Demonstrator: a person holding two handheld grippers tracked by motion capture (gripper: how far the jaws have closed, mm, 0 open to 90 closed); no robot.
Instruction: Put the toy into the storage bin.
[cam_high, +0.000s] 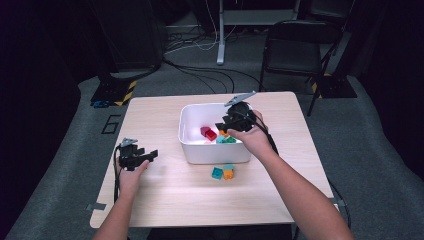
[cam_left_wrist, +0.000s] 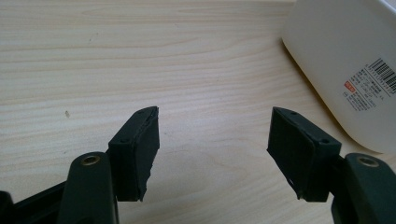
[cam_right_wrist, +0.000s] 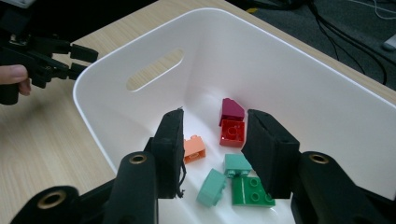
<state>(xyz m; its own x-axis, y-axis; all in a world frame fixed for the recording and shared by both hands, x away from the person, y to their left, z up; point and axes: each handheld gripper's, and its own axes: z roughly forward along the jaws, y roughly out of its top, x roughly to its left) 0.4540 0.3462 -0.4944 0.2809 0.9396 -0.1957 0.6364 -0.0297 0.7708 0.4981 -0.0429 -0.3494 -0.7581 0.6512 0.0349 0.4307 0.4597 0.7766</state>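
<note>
Work in hand: plastic bricks are being gathered into the white bin (cam_high: 192, 150) on the desk (cam_high: 150, 200); judging by how things lie, a brick has just gone in and two wait outside.

Risk one: the right tongs (cam_right_wrist: 214, 140) hang low inside the bin, so pulling back carelessly could catch the near rim and drag or tip the bin, spilling the bricks.

Risk two: the teal brick (cam_high: 217, 173) and the orange brick (cam_high: 228, 172) on the desk touch each other just in front of the bin's near wall; closing on one could shove the other away or wedge both against the wall.

Risk three: the bricks are small and smooth, so an off-centre pinch would likely let one twist out.

Right tongs: released, jaws a little apart with nothing between the pads, over the right part of the bin.

Bricks in the bin: below and beyond those jaws lie a red brick (cam_right_wrist: 232, 132), a maroon sloped piece (cam_right_wrist: 231, 111), a peach brick (cam_right_wrist: 194, 148), two mint bricks (cam_right_wrist: 211, 187) and a green plate (cam_right_wrist: 251, 191), none touched.

Left tongs: (cam_left_wrist: 212, 140) released, jaws wide and empty, resting over bare desk left of the bin, whose labelled wall (cam_left_wrist: 345, 70) is at the far right of the left gripper view.

Bricks outside versus tongs: nearer the person than the right tongs, on the other side of the bin's near wall; well to the right of the left tongs.
</note>
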